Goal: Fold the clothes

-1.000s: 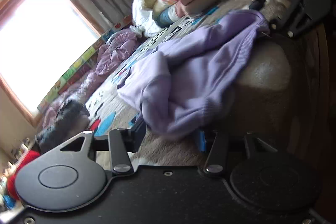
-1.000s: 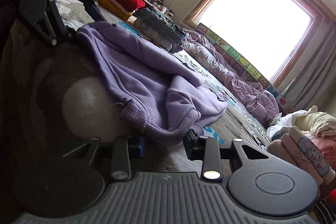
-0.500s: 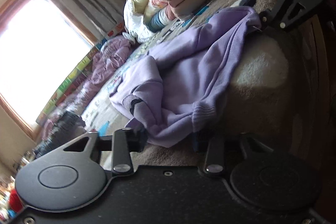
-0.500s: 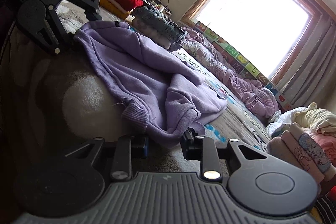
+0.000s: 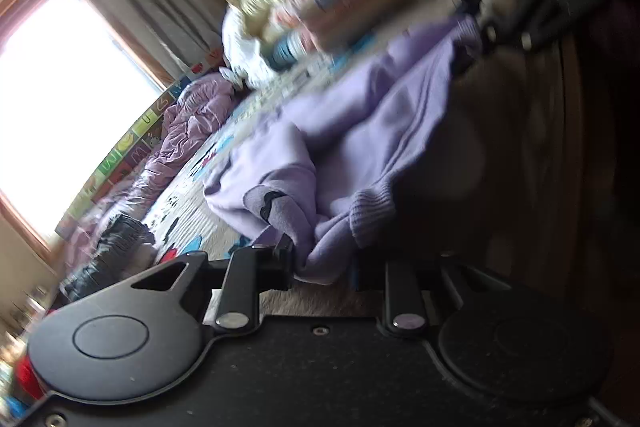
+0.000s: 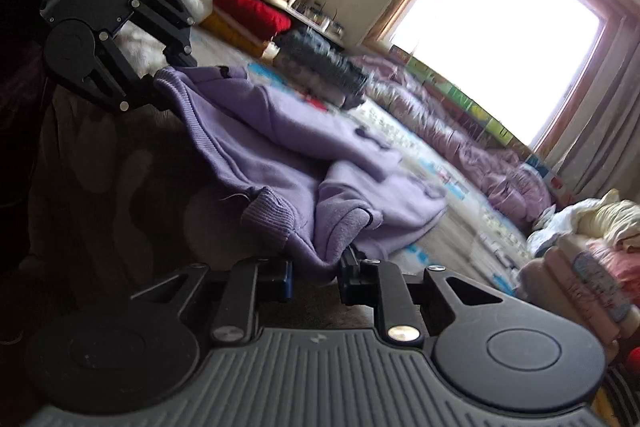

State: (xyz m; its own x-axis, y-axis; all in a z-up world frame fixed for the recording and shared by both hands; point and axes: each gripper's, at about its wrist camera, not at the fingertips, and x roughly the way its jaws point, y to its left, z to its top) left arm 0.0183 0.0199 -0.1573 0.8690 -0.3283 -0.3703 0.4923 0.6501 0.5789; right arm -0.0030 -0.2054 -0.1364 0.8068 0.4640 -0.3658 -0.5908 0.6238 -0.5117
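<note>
Lilac sweatshirt (image 5: 360,131) spread across a patterned play mat (image 6: 452,171) on the floor, its ribbed hem strung between the two tools. Left tool (image 5: 324,267) clamped on one hem corner, cloth bunched between the fingers; the same tool seen from the right wrist view at far left, pinching the purple rib there. Right tool (image 6: 316,267) likewise closed on cloth, a ribbed cuff (image 6: 268,215) and a fold of hem caught between its fingers; in the left wrist view it sits far right, blurred, at the other end of the hem. Long axis of the held edge running left to right between the tools, along the near side of the garment; body and sleeves lying away toward the window (image 6: 492,11). Garment rumpled, one sleeve doubled over near the right tool, black print marks (image 6: 368,137) showing on the front. Both tools equally engaged, neither nearer; garment lies ahead of each, fanning out to the far side. Probably mid-fold or mid-straighten: hem ready to be carried over the body or drawn taut, not settled from this view. Stack of folded clothes (image 6: 584,267) at right, near the right tool. Purple quilt (image 5: 188,135) bunched under the window.
</note>
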